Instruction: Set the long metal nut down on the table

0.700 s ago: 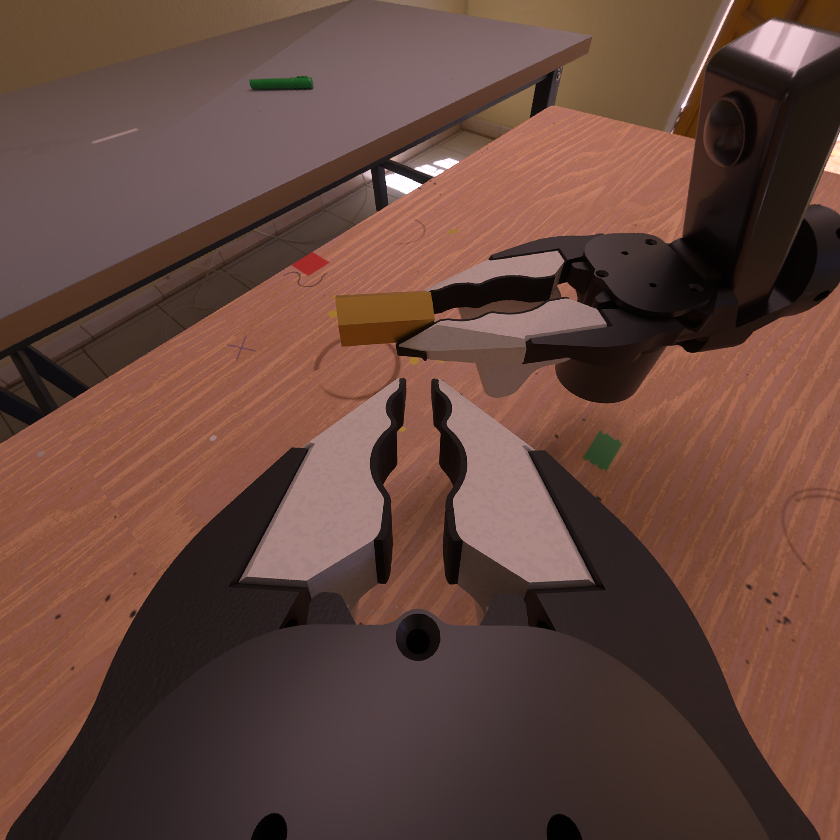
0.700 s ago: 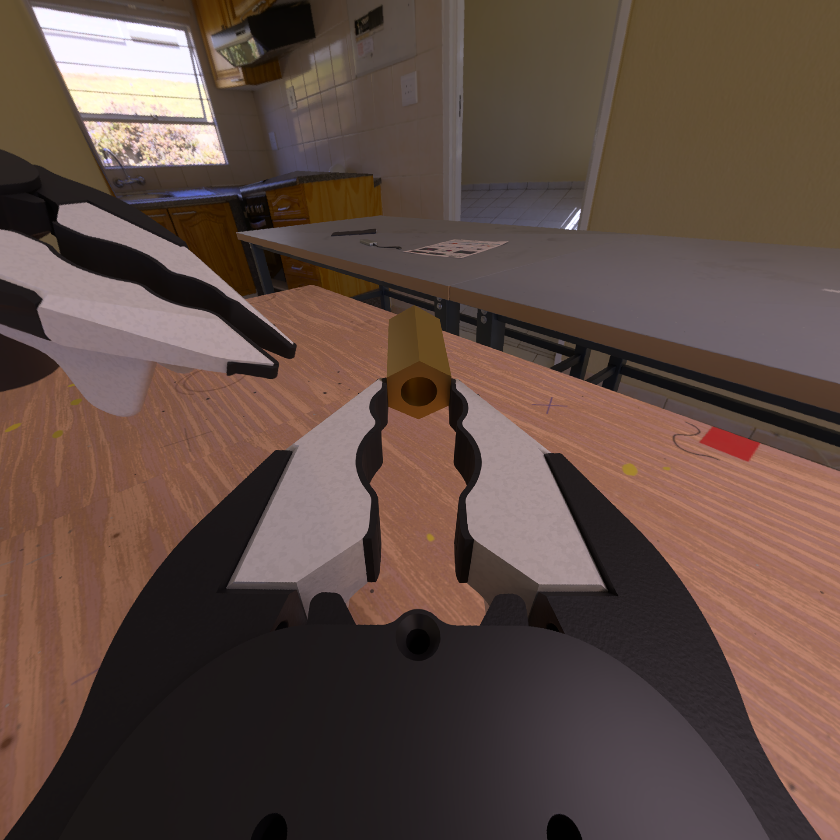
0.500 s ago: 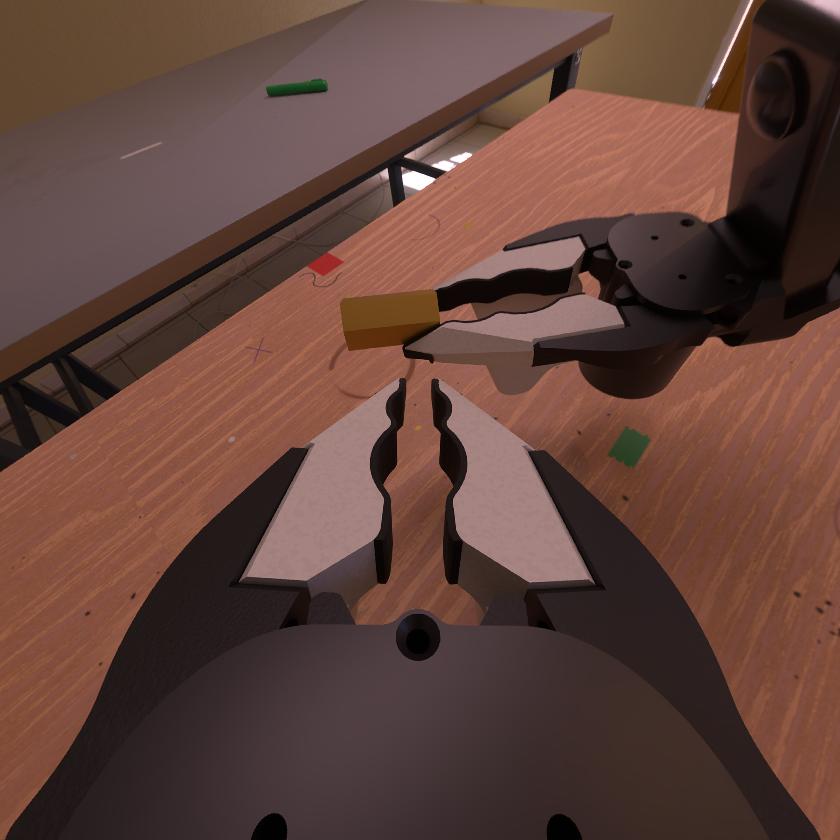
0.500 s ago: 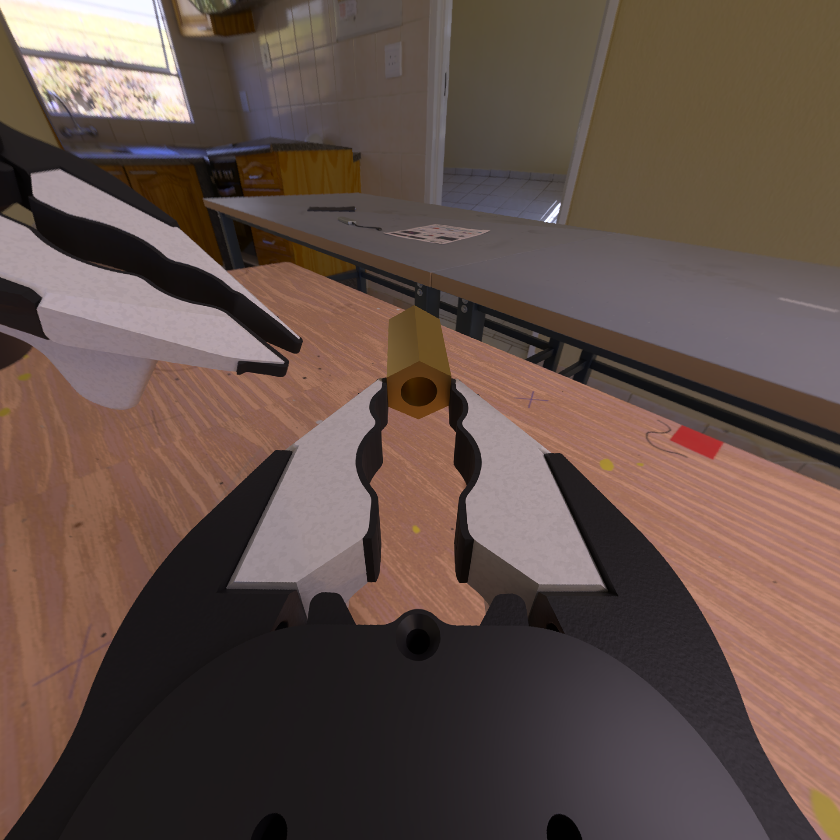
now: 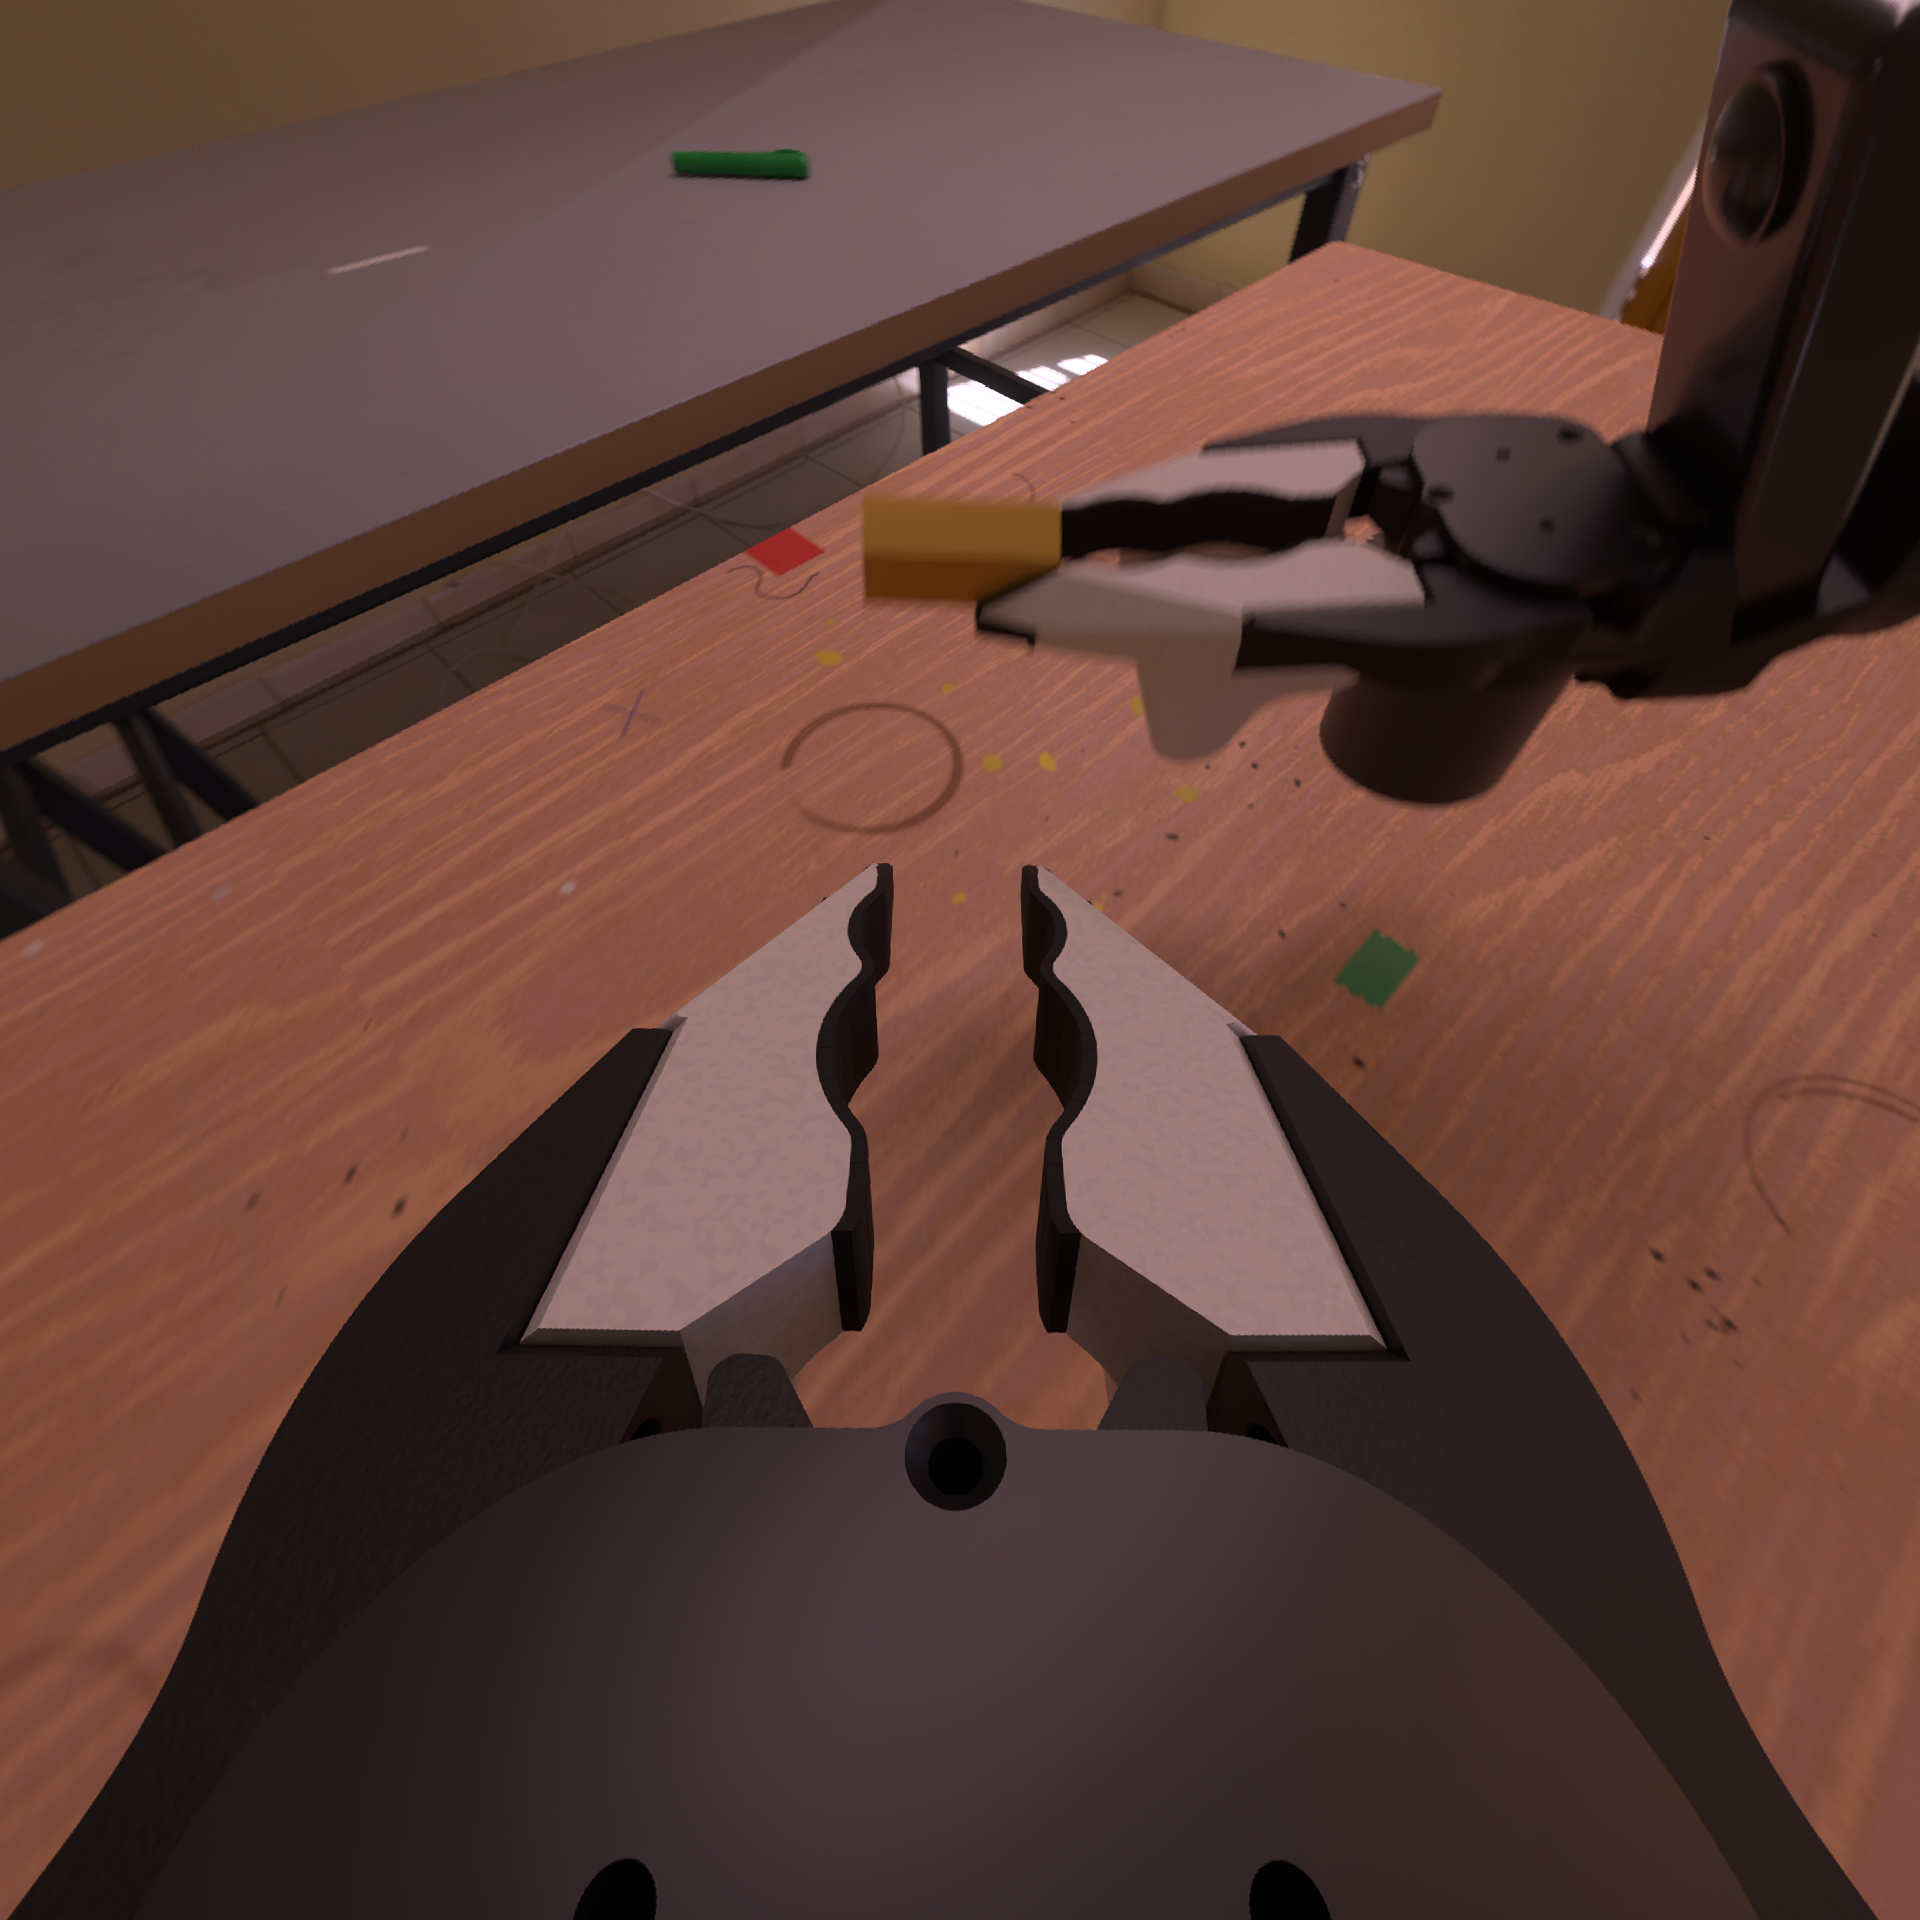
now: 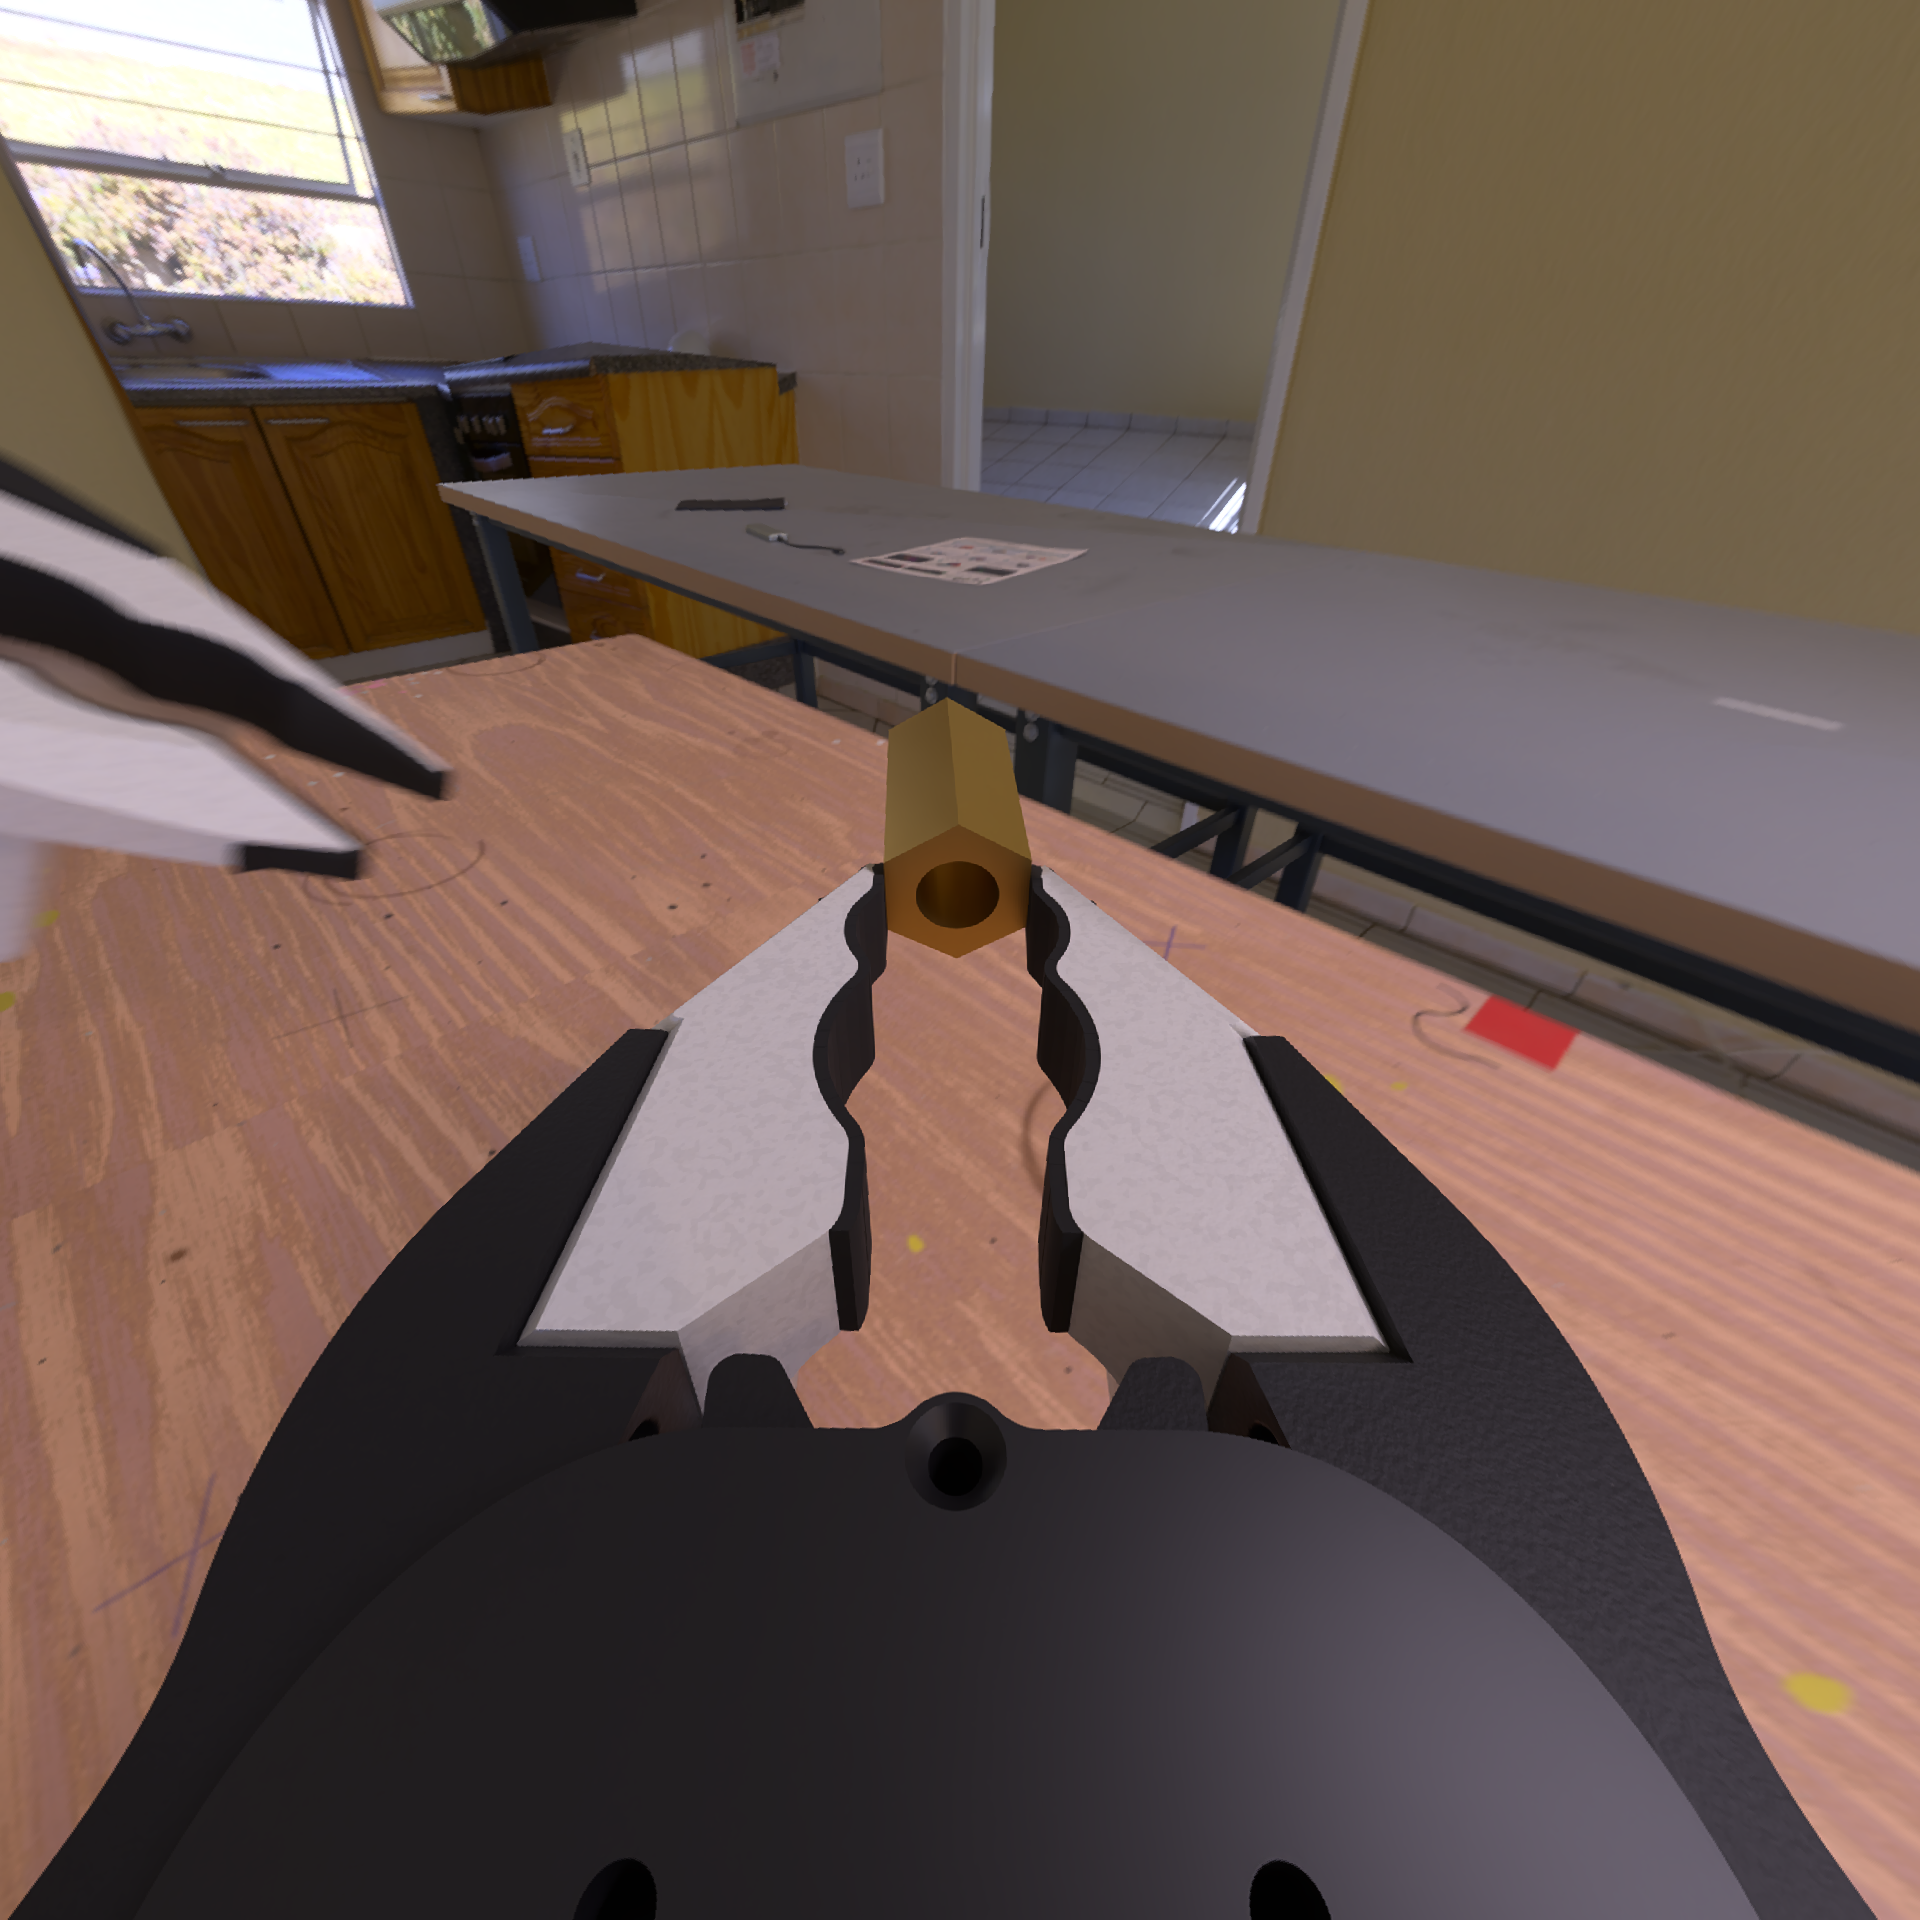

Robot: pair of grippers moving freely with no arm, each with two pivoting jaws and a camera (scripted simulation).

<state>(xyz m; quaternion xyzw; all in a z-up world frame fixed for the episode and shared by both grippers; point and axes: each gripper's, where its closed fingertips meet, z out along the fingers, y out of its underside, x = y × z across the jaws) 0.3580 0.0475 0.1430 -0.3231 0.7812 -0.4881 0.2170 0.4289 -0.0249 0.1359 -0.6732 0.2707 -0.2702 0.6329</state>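
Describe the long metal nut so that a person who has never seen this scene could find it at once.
Start at the wooden table with the reddish grain. Above it, the right gripper pinches one end of the long metal nut between its fingertips, clear of the surface. It is the only brass-coloured thing here: a six-sided bar with a round hole through its end, while the red patch lies flat on the table.

Daylight came through the window [image 6: 197, 197], nearly blown out at its top. The wooden bench [image 6: 623, 1039] was evenly, warmly lit, with only soft shadows. The wide lenses bowed straight lines near the edges. Motion blur smeared the brass nut [image 5: 956, 548] in the left wrist view.
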